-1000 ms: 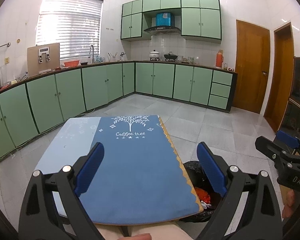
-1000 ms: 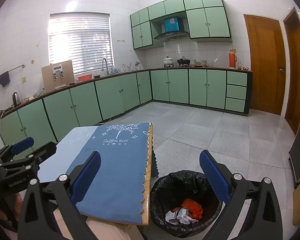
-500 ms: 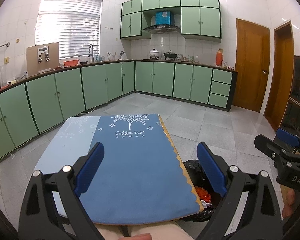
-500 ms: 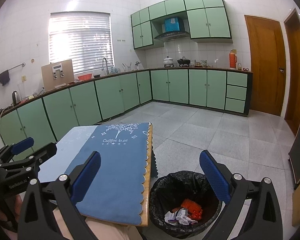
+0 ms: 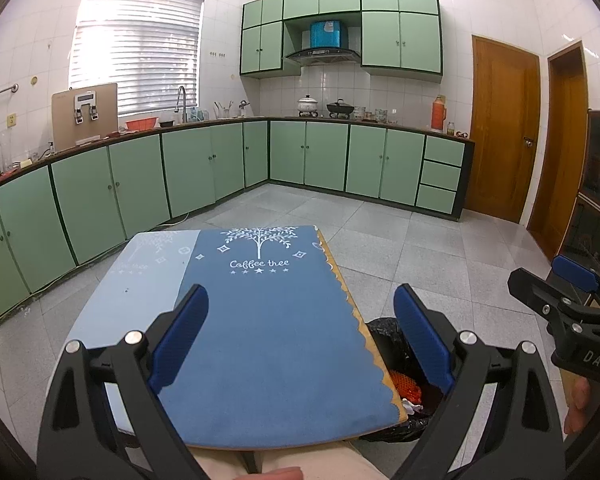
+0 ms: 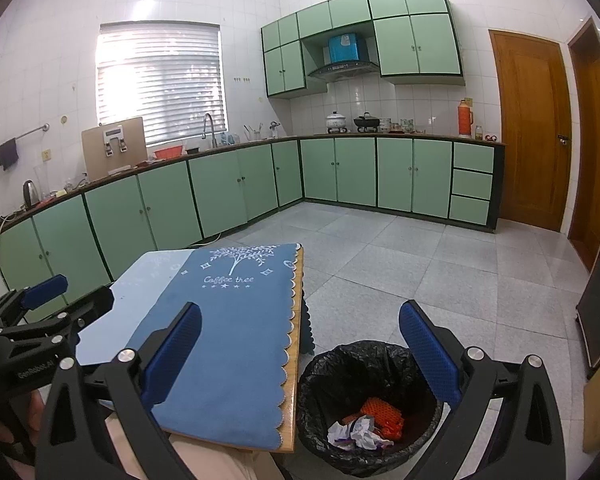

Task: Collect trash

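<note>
A black-lined trash bin (image 6: 364,404) stands on the floor right of the table. It holds an orange mesh piece (image 6: 382,414) and crumpled white paper (image 6: 358,432). In the left wrist view the bin (image 5: 384,340) is partly hidden behind the table edge. My left gripper (image 5: 300,340) is open and empty above the blue cloth (image 5: 268,328). My right gripper (image 6: 300,356) is open and empty above the table's right edge and the bin. No loose trash shows on the table.
The small wooden table (image 6: 296,360) carries a blue "Coffee tree" cloth (image 6: 228,320). Green kitchen cabinets (image 5: 204,172) line the left and far walls. Wooden doors (image 5: 504,132) stand at the right. Grey tile floor (image 6: 400,256) lies beyond.
Both grippers stay open and nearly still. The views have shifted only slightly.
</note>
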The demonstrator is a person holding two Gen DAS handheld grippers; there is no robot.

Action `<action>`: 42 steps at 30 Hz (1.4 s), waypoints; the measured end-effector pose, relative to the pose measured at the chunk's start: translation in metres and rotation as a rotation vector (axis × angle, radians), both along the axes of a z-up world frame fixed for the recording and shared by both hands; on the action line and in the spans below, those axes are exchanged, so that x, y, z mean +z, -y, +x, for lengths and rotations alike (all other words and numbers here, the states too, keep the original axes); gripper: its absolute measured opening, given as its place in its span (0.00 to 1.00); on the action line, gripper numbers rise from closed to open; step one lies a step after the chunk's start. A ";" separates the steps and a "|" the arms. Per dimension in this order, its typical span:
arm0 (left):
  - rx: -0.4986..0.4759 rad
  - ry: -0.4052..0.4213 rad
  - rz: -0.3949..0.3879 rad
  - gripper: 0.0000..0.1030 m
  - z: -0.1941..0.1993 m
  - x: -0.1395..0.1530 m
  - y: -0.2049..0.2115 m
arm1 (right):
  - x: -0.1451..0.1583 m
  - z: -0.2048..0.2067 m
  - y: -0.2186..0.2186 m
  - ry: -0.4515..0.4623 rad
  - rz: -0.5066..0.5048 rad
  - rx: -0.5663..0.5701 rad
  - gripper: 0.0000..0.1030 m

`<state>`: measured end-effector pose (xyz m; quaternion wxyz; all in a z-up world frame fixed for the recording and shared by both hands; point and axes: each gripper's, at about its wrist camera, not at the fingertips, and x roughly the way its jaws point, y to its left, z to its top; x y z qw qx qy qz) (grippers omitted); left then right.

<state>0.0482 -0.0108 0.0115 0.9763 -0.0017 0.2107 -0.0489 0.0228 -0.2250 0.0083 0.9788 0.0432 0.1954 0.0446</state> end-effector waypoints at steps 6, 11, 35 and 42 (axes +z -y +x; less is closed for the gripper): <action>-0.001 -0.001 -0.001 0.88 0.001 0.000 0.000 | 0.001 0.000 -0.001 0.000 0.000 -0.001 0.94; 0.000 -0.001 0.000 0.88 0.001 0.000 0.000 | 0.000 0.000 0.000 0.000 0.001 -0.001 0.94; 0.000 -0.002 0.000 0.88 0.002 0.000 -0.001 | -0.003 0.001 -0.001 -0.004 0.001 -0.001 0.94; 0.000 -0.008 -0.003 0.88 0.002 -0.005 -0.004 | -0.002 0.001 -0.001 -0.004 0.001 -0.001 0.94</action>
